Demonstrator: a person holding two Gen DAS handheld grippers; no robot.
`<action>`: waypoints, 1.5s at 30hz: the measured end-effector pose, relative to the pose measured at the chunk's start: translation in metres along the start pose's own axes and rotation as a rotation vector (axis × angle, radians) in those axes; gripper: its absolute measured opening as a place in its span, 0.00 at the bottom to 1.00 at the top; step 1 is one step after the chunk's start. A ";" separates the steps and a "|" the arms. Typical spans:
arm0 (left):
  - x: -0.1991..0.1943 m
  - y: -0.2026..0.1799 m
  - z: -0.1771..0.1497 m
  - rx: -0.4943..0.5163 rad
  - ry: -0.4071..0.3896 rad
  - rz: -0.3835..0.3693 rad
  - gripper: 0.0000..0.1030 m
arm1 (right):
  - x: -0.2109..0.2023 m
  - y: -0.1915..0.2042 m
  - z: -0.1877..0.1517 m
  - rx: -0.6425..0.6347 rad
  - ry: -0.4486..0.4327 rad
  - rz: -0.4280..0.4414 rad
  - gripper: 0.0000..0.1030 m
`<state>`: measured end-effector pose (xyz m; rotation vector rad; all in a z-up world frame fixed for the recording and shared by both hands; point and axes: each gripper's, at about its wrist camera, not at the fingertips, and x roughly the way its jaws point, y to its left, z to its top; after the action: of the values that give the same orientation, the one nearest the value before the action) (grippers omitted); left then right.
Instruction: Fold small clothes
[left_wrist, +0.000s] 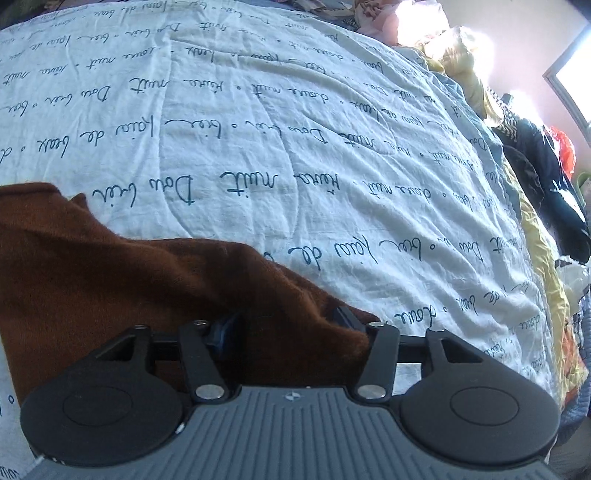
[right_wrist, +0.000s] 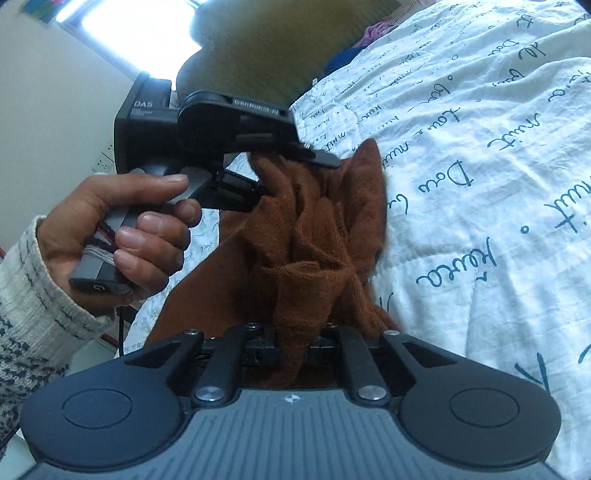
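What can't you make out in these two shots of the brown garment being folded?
- Left wrist view: brown garment cut off by the left edge; its shape unknown.
- Left gripper: fingertips buried in cloth.
- Right wrist view: right gripper pads hidden by bunched fabric.
- Clothes pile: glare-washed, items indistinct.

Rust-brown garment (right_wrist: 317, 236) on white bedspread (left_wrist: 295, 129) patterned with dark cursive script.

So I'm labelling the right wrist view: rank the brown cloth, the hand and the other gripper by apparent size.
1. brown cloth
2. left gripper, though nearness to the camera makes this unsure
3. hand, looking about alike
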<state>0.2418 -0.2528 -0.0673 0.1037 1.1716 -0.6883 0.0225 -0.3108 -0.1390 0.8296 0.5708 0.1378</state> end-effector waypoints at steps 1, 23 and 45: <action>0.001 -0.010 -0.001 0.044 -0.002 0.030 0.53 | -0.001 0.000 0.000 0.008 0.005 -0.001 0.12; -0.137 0.060 -0.152 -0.160 -0.219 -0.114 0.90 | -0.012 0.017 0.092 -0.238 -0.020 0.094 0.25; -0.145 0.082 -0.155 -0.226 -0.274 -0.508 0.99 | -0.028 0.053 0.029 -0.487 0.184 0.121 0.15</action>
<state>0.1300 -0.0589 -0.0264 -0.4810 1.0063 -0.9731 0.0192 -0.3033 -0.0730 0.3776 0.6259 0.4494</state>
